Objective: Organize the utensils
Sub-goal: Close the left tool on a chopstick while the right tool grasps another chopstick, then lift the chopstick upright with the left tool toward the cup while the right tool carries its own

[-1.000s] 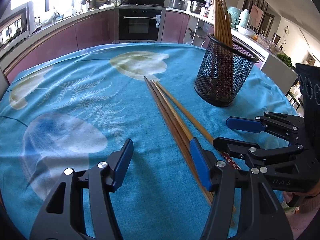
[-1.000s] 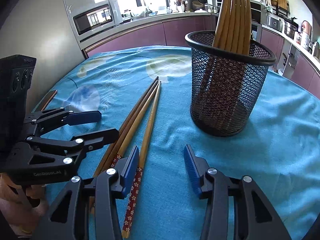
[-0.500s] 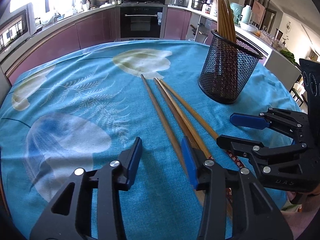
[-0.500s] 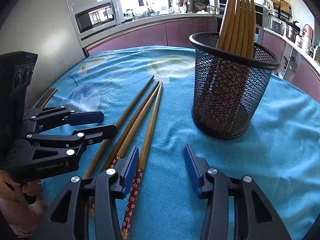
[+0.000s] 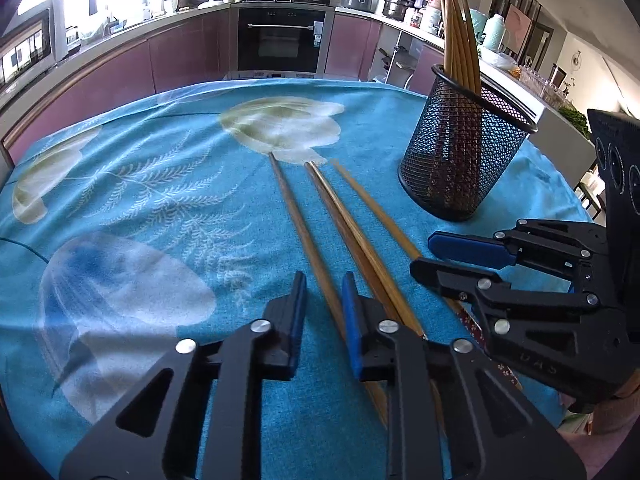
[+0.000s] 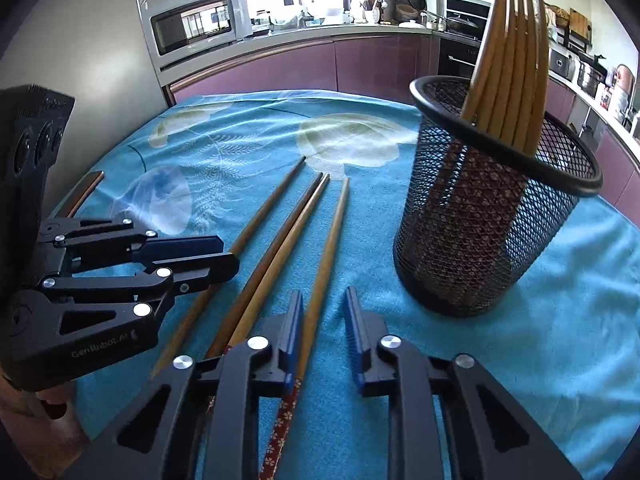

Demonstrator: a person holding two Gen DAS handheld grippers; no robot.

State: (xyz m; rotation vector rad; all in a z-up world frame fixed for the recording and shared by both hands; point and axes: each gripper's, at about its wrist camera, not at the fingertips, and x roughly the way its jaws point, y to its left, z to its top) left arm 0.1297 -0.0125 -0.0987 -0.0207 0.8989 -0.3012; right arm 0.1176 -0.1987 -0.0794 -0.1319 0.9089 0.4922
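Note:
Several wooden chopsticks lie side by side on the blue tablecloth point(image 5: 140, 200). The leftmost chopstick point(image 5: 296, 216) runs between the fingers of my left gripper point(image 5: 323, 310). Those jaws are closing, and a gap still shows beside the stick. My right gripper point(image 6: 323, 320) straddles the rightmost chopstick point(image 6: 332, 240), which lies against its left pad. Its jaws are closing too, with a gap to the right pad. A touching pair of chopsticks point(image 6: 292, 232) lies between the two grippers. The black mesh holder point(image 6: 480, 240) stands upright to the right, with several chopsticks point(image 6: 508, 60) in it.
Each gripper shows in the other's view: the right gripper point(image 5: 422, 254) and the left gripper point(image 6: 230, 254). The holder point(image 5: 460, 168) stands close to the right gripper. Purple kitchen cabinets, an oven point(image 5: 280, 40) and a microwave point(image 6: 196, 24) ring the table.
Both pairs of jaws have narrowed. The leftmost chopstick has parted from the bundle and now lies between the left gripper's fingers. The rightmost chopstick now lies inside the right gripper's jaws.

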